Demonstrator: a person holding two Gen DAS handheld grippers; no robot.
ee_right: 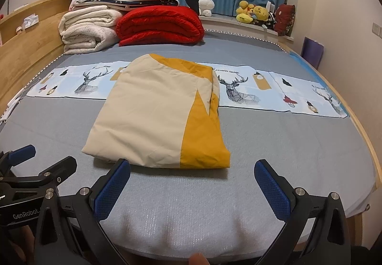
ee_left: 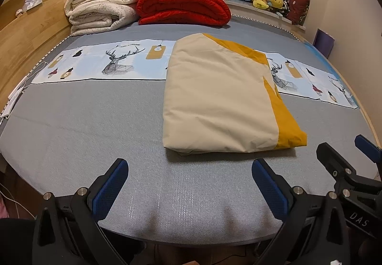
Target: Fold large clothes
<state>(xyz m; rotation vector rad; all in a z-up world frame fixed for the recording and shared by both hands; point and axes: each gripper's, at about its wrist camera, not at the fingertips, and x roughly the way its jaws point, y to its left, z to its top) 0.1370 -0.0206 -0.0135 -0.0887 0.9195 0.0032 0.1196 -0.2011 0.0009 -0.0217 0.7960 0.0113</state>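
A cream and mustard-yellow cloth [ee_left: 222,98] lies folded into a flat rectangle on the grey bed; it also shows in the right wrist view [ee_right: 155,117]. My left gripper [ee_left: 189,169] is open and empty, hovering just short of the cloth's near edge. My right gripper [ee_right: 192,170] is open and empty, its left fingertip [ee_right: 121,167] right at the cloth's near edge. The right gripper shows at the right of the left wrist view [ee_left: 346,150], and the left gripper at the left of the right wrist view [ee_right: 45,157].
A deer-print strip [ee_left: 100,62] runs across the bed [ee_left: 83,126] under the cloth. Folded white blankets [ee_left: 100,9] and a red quilt [ee_left: 183,7] are stacked at the far end. A wooden bed frame [ee_left: 26,33] runs along the left. Plush toys [ee_right: 253,13] sit on the sill.
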